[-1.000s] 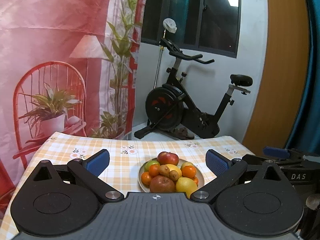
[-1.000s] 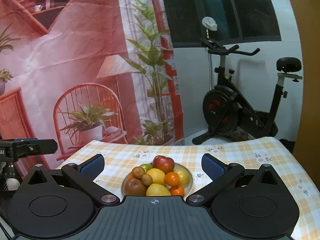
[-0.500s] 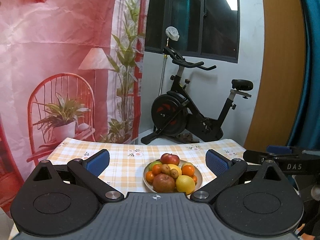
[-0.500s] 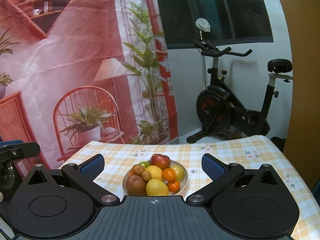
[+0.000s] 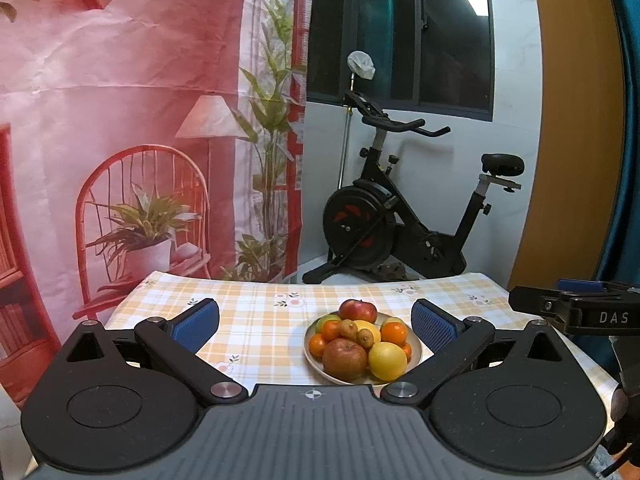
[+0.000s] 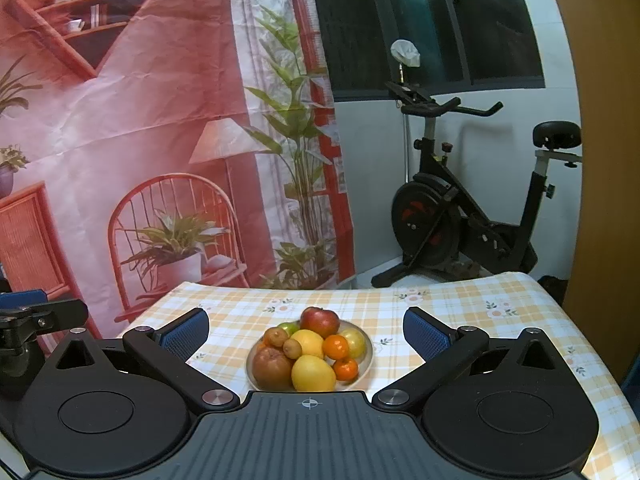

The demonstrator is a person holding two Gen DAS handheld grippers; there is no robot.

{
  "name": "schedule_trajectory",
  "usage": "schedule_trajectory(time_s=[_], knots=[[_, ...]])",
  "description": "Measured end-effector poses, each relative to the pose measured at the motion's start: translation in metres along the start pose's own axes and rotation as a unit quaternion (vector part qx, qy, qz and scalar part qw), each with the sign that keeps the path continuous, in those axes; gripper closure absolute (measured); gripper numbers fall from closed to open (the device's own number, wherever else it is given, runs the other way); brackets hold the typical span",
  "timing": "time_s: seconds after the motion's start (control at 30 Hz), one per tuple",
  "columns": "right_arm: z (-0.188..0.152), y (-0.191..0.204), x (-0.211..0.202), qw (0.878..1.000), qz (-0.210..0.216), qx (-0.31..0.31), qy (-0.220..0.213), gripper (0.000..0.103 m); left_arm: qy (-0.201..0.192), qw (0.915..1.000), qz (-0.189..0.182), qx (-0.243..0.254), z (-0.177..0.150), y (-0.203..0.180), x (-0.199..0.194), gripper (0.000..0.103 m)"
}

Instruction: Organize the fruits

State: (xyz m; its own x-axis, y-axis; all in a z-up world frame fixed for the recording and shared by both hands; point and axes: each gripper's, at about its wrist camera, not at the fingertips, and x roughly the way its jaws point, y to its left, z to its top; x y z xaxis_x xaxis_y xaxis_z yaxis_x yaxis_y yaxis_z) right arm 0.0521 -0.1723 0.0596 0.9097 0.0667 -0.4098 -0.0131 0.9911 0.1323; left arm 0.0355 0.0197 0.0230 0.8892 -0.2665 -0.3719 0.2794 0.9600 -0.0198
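There they were, both sets of tongs held up off the counter (image 5: 260, 320) with its yellow checked cloth, each one spread wide and grasping nothing. The left tongs (image 5: 316, 322) hung with their blue pads (image 5: 196, 322) well apart, and the plate (image 5: 416, 354) of fruit sat on the counter beyond them, nearer the right-hand pad than the left. The right tongs (image 6: 306, 330) were just as open, and from that side the plate (image 6: 370, 354) lay almost dead centre between the two blue pads (image 6: 424, 334), well clear of both. What a pile it was: a red apple (image 6: 319, 321) perched at the back, a duller brownish-red apple (image 6: 272, 368) at the front left, a big yellow lemon (image 6: 313, 373) just beside it at the front, and a second lemon (image 6: 308, 342) behind that. Two small brown kiwis (image 6: 284, 341) sat touching each other on top of the heap, small oranges (image 6: 336, 347) were tucked in on the right, and a green fruit (image 6: 289, 327) peeked out at the back left. Everything stayed within the plate's rim. Behind the counter stood a black exercise bike (image 6: 460, 216) against the wall, next to a printed red backdrop (image 6: 140, 120) showing a chair and potted plants.
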Motion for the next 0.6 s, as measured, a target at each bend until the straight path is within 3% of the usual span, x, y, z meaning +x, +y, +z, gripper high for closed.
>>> schedule_trajectory(time_s=[0.6], knots=[[0.0019,-0.0002,-0.0017,1.000,0.001,-0.003,0.001,0.000,-0.002,0.9999,0.007,-0.011,-0.0004,-0.0001,-0.0040,0.000]])
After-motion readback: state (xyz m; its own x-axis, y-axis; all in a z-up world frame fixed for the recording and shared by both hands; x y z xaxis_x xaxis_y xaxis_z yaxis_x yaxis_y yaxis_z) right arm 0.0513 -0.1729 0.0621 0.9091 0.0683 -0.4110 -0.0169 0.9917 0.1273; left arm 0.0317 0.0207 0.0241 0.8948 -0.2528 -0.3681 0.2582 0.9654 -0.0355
